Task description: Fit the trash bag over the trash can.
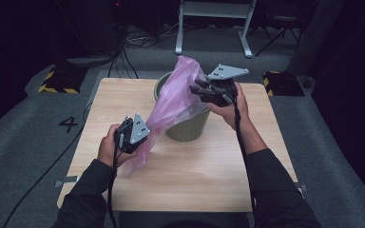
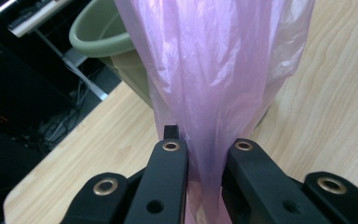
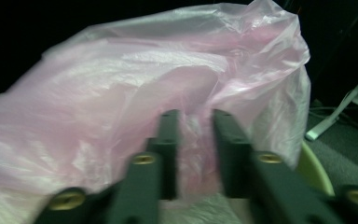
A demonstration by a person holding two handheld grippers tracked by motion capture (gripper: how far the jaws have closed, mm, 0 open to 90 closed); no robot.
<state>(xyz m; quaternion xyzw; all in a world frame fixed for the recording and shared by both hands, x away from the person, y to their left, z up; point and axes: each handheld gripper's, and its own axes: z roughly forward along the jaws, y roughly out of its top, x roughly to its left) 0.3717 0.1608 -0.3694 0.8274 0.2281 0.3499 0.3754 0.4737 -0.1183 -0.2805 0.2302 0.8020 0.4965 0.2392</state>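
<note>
The thin pink plastic bag (image 1: 171, 102) is not yet lining the round olive-green plastic bin (image 1: 186, 128) — it stretches above the bin, left gripper (image 2: 204, 154) and right gripper (image 3: 196, 140) each clamping a bunched fold.

One pink plastic bag (image 1: 173, 97), one green bin (image 1: 188, 127), one wooden table (image 1: 209, 171), two claws.

A pale wooden counter (image 1: 185, 180) is standing on grey carpet (image 1: 24, 128), which is bearing a black "4" (image 1: 68, 124) just off the counter's left edge. Two yellow-and-black striped blocks (image 1: 57, 81) are sitting near the counter's far corners, one on each side, and black cables (image 1: 123, 45) are trailing over the floor beyond the far left corner. Farther back, a white metal frame (image 1: 214, 23) is standing against the dark background.
</note>
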